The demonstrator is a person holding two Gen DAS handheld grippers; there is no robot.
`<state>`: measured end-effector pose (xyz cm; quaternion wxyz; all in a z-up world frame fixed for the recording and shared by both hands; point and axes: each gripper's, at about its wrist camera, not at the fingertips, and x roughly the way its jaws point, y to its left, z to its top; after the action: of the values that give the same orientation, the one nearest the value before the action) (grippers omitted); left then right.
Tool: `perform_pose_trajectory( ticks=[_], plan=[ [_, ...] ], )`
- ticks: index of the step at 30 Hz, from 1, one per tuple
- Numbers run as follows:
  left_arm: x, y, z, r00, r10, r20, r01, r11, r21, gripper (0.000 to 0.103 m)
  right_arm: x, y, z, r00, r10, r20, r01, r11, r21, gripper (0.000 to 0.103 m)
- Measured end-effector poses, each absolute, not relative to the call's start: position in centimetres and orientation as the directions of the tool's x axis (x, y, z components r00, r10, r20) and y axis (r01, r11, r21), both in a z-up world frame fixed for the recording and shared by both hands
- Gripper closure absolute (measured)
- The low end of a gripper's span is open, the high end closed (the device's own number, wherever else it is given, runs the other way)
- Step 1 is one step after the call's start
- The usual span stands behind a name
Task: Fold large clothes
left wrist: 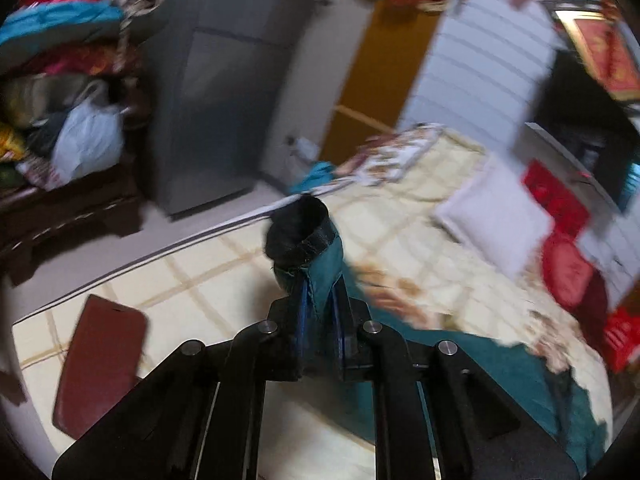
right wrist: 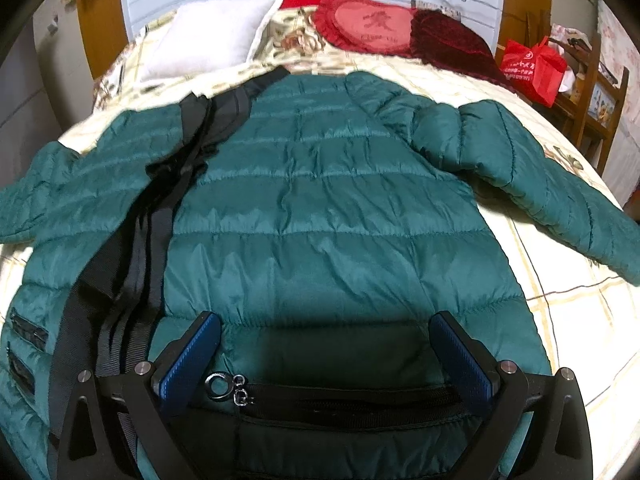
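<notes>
A teal quilted puffer jacket point(right wrist: 328, 200) lies spread flat on the bed, sleeves out to both sides. My right gripper point(right wrist: 326, 352) is open, its blue-padded jaws wide apart just above the jacket's lower hem, near a black zipper with metal pulls point(right wrist: 224, 388). In the left wrist view my left gripper point(left wrist: 320, 320) is shut on the jacket's sleeve point(left wrist: 320, 276), holding it lifted above the bed; the sleeve's black cuff point(left wrist: 298, 232) sticks up past the fingertips. The rest of the jacket point(left wrist: 500, 376) trails off to the right. That view is blurred.
The bed has a cream checked quilt point(right wrist: 568, 280). A white pillow point(right wrist: 216, 36), red cushion point(right wrist: 368, 26) and dark red blanket point(right wrist: 452, 40) lie at its head. A brown phone case point(left wrist: 100, 364) lies on the quilt. A grey cabinet point(left wrist: 216, 92) and cluttered bench point(left wrist: 68, 128) stand beside the bed.
</notes>
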<state>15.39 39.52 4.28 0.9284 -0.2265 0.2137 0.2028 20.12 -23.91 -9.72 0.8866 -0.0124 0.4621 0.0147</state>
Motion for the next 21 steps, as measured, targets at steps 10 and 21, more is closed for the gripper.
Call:
perform_pose_trajectory(
  ticks=[10, 21],
  plan=[
    [16.5, 19.2, 12.0, 0.942, -0.074, -0.327, -0.017, 0.963, -0.268, 0.094, 12.5, -23.8, -2.4, 0.697, -0.171, -0.697, 0.13, 0.985, -0.111, 0.0],
    [21.7, 0.6, 7.5, 0.851, -0.299, -0.433, 0.208, 0.947, -0.247, 0.094, 8.9, -25.4, -1.3, 0.721, -0.166, -0.673, 0.146, 0.986, -0.086, 0.0]
  ],
)
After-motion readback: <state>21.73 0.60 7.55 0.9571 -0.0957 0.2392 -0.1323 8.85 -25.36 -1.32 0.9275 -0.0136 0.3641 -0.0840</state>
